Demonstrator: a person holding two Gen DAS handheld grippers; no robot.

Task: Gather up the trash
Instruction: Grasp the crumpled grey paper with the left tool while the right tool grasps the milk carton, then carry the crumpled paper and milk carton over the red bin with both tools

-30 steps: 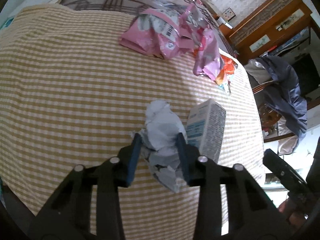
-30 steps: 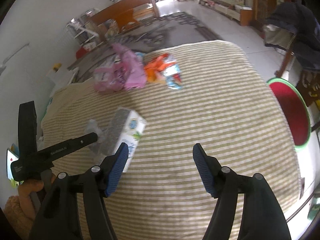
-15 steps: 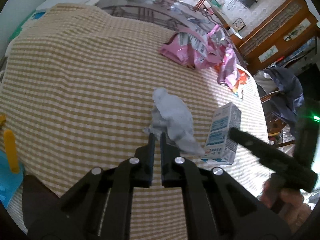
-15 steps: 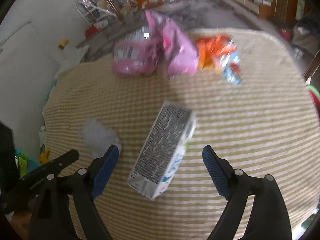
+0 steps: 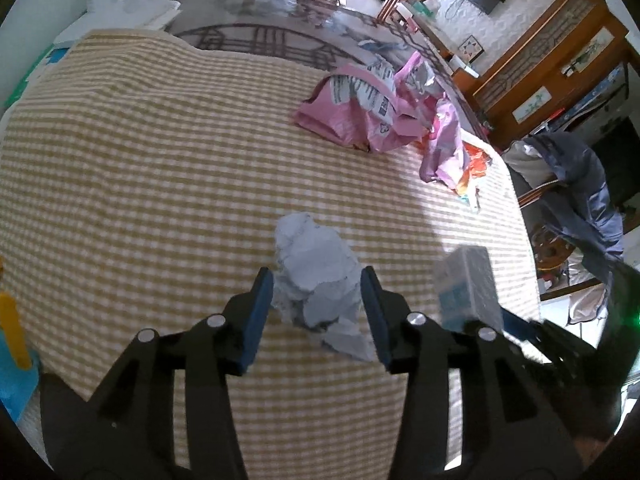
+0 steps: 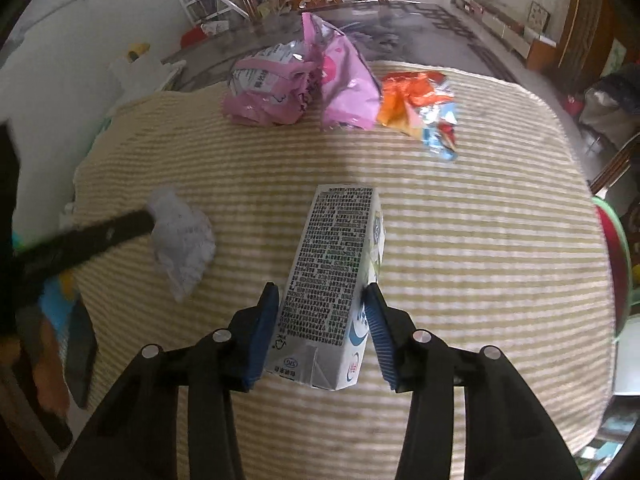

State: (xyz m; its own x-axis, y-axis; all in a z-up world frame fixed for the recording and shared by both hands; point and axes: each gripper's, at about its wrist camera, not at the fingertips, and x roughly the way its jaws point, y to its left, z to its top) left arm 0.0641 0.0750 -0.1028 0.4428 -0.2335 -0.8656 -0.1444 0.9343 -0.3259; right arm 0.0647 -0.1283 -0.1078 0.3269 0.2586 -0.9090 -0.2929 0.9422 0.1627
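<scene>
The left claw (image 5: 318, 294) points steeply down, jaws opening around crumpled white paper (image 5: 316, 276); the right claw (image 6: 320, 306) closes onto a printed white carton (image 6: 332, 280).

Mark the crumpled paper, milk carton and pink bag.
crumpled paper (image 5: 316, 272), left wrist view, middle of the wad
milk carton (image 6: 328, 276), right wrist view, printed top face
pink bag (image 6: 348, 84), right wrist view, flat pink panel

I see a crumpled white paper wad (image 5: 316, 276) on the checked tablecloth, a printed milk carton (image 6: 336, 276) lying just beside it, and pink bags (image 6: 304, 88) with orange wrappers (image 6: 416, 100) farther off.
</scene>
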